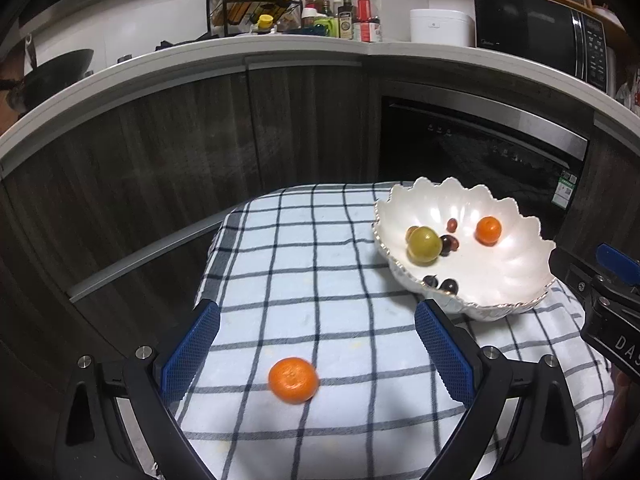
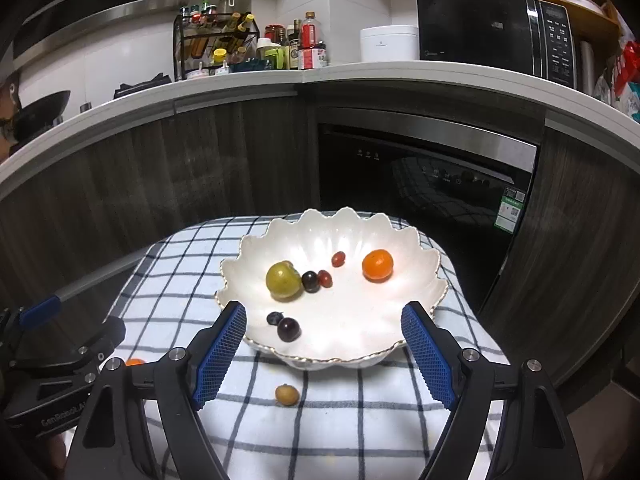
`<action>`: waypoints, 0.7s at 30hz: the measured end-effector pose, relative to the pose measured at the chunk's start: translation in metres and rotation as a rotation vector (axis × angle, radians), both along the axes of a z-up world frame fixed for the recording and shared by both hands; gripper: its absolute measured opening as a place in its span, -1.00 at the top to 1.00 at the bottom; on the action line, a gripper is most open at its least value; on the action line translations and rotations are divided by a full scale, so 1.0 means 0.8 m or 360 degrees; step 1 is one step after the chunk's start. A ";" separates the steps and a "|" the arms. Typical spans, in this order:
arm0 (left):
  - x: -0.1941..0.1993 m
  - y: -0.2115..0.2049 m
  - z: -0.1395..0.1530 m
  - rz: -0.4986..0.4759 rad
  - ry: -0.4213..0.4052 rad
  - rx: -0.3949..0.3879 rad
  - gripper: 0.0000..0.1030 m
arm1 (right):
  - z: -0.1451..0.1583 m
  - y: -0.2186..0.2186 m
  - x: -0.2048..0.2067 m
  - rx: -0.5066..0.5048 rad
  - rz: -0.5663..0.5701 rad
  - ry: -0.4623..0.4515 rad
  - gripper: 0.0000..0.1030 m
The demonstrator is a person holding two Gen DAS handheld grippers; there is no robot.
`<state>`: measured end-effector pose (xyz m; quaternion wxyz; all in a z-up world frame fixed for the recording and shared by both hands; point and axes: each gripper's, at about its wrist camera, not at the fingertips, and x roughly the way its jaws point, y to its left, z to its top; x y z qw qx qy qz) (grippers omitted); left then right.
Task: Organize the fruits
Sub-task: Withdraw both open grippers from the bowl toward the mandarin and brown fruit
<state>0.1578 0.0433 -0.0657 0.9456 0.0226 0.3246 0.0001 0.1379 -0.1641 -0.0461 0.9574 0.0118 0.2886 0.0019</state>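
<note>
A white scalloped bowl stands on a blue-checked cloth. It holds a green fruit, a mandarin and several dark and red grapes. The bowl also shows in the left wrist view. A loose mandarin lies on the cloth between the fingers of my open, empty left gripper. My right gripper is open and empty over the bowl's near rim. A small brown fruit lies on the cloth in front of the bowl.
The cloth covers a small table in front of dark kitchen cabinets and a built-in oven. The counter above carries bottles, a spice rack and a microwave. The left gripper body sits at the lower left of the right wrist view.
</note>
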 end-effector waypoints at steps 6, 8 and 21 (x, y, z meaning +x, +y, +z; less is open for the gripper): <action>-0.006 0.015 -0.015 0.0026 0.0014 0.0002 -0.93 | -0.014 0.017 -0.004 -0.0031 0.0019 0.0005 -0.57; -0.008 0.019 -0.019 0.0036 0.0024 0.0000 -0.93 | -0.020 0.021 -0.003 -0.0033 0.0030 0.0018 -0.57; -0.008 0.036 -0.064 0.0094 0.0098 -0.0002 -0.92 | -0.064 0.040 0.000 -0.0068 0.0080 0.0112 -0.57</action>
